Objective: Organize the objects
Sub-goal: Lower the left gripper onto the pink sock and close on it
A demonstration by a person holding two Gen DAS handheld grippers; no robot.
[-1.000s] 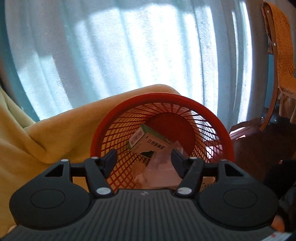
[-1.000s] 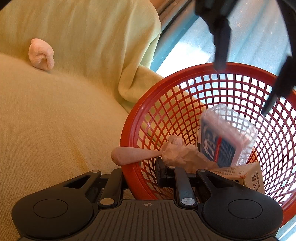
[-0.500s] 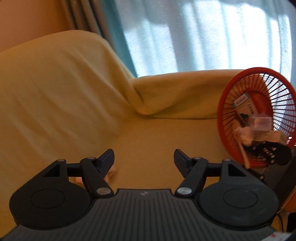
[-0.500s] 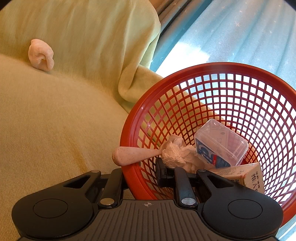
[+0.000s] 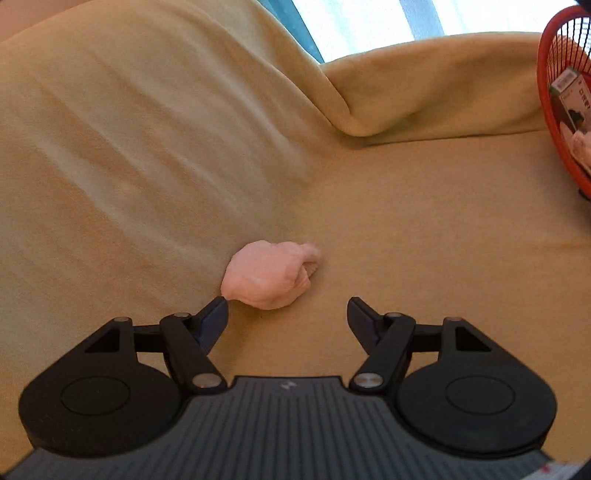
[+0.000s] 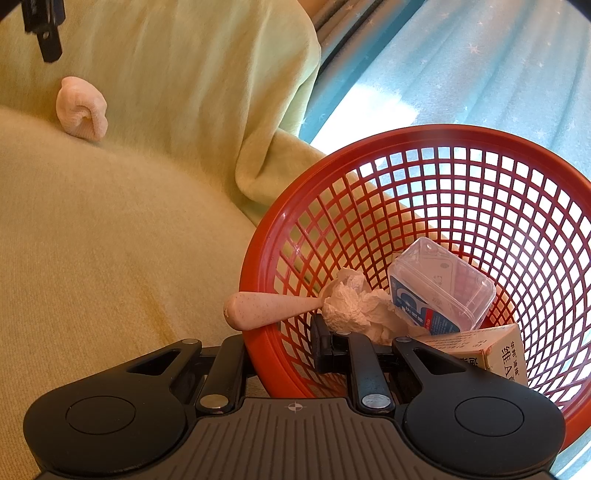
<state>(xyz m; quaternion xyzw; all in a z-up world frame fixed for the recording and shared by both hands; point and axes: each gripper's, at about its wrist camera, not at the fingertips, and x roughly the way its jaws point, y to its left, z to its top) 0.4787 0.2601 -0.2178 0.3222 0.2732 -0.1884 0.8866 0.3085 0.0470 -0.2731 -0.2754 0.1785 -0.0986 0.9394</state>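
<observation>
A pink rolled sock (image 5: 271, 273) lies on the yellow sofa cover, at the fold where seat meets backrest. My left gripper (image 5: 287, 314) hovers just short of it, open, with nothing between its fingers; the left fingertip is almost at the sock's edge. My right gripper (image 6: 280, 350) is shut on the near rim of the red mesh basket (image 6: 258, 258), one finger outside and one inside. The basket holds a clear plastic box (image 6: 439, 284), crumpled tissue (image 6: 354, 302), a pink spoon (image 6: 269, 310) poking through the mesh, and a carton (image 6: 491, 350). The sock (image 6: 81, 109) also shows far left.
The yellow cover (image 5: 406, 229) spreads over seat, backrest and armrest. The basket (image 5: 554, 110) sits at the right edge of the left wrist view. Blue curtains (image 6: 480, 74) hang behind. A left gripper finger (image 6: 46, 33) shows at the top left of the right wrist view.
My left gripper left the basket, swung left and down over the sofa, and now faces the pink sock. The clear box dropped and settled in the basket. The right gripper has not moved.
</observation>
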